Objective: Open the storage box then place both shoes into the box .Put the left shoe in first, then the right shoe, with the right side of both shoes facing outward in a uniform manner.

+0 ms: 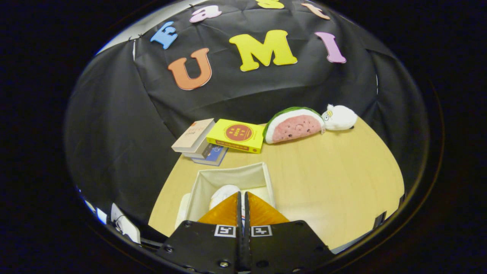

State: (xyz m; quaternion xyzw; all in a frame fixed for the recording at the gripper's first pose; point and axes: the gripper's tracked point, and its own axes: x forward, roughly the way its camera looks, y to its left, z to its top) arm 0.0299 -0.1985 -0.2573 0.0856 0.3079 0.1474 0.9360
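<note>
The gripper sits at the bottom centre of the frame, its two fingers pressed together with only a thin slit between them and nothing held. Their tips hang over the open storage box, a pale fabric bin on the wooden table. Inside the box, just left of the fingertips, part of a white shoe shows. Beyond the box, toward the middle of the frame, lie a yellow book and a stack of books to its left. To the right are a watermelon-slice plush toy and a small white plush toy, touching each other.
</note>
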